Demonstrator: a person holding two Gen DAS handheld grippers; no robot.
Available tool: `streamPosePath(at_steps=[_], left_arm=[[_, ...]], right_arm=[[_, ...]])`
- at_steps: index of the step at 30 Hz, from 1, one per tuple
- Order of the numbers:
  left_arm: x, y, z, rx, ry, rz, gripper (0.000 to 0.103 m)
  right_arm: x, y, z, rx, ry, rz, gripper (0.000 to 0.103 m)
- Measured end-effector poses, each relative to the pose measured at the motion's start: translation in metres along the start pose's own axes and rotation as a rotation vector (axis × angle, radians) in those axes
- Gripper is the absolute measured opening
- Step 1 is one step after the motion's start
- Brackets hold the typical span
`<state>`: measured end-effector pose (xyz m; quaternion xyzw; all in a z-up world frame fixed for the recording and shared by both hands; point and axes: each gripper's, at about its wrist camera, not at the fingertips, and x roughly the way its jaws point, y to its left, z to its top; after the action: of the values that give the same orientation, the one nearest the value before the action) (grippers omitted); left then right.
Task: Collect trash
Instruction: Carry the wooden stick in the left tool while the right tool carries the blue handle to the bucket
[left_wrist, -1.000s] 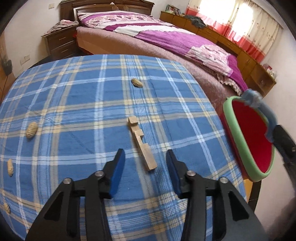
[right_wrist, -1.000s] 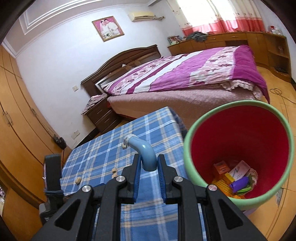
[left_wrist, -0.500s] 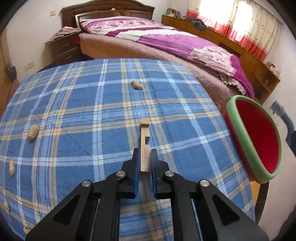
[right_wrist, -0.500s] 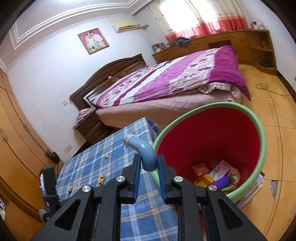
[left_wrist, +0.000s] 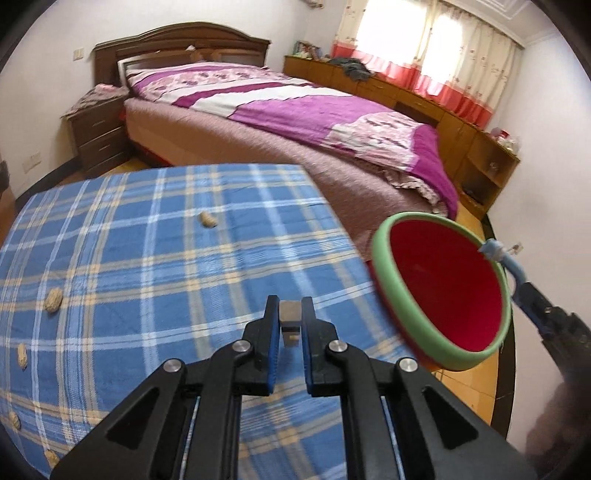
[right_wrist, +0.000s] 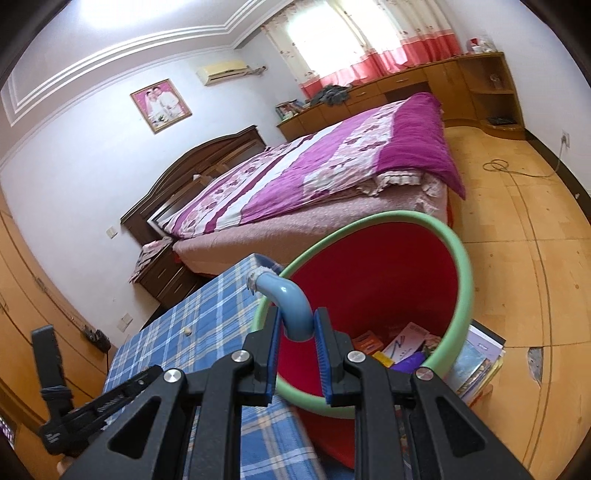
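Since 1 second ago, left gripper clamped on wooden stick, lifted off tablecloth; long axis along fingers, pointing forward. Right gripper pinching bucket handle.

Blue handle between clamped jaws

A home bedroom: a made bed with purple quilt and dark headboard fills the upper centre, a nightstand at upper left, curtained window upper right.
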<state>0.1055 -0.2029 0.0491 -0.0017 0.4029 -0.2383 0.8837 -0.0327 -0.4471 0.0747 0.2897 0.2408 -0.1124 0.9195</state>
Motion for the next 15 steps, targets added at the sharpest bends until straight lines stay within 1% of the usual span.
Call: streamPosePath(at_steps=[5,9,15], left_arm=[[-0.002,-0.021,0.005,0.041,-0.012,-0.049,0.01],[0.002,-0.043,0.009,0.082,-0.006,-0.087,0.01],[0.012,-0.071,0.012,0.128,0.003,-0.134,0.01]], right_arm=[[-0.002,-0.018,0.0,0.029,-0.002,-0.031,0.02],[-0.001,-0.033,0.0,0.056,0.0,-0.053,0.02],[0.007,-0.052,-0.001,0.09,0.026,-0.071,0.021]])
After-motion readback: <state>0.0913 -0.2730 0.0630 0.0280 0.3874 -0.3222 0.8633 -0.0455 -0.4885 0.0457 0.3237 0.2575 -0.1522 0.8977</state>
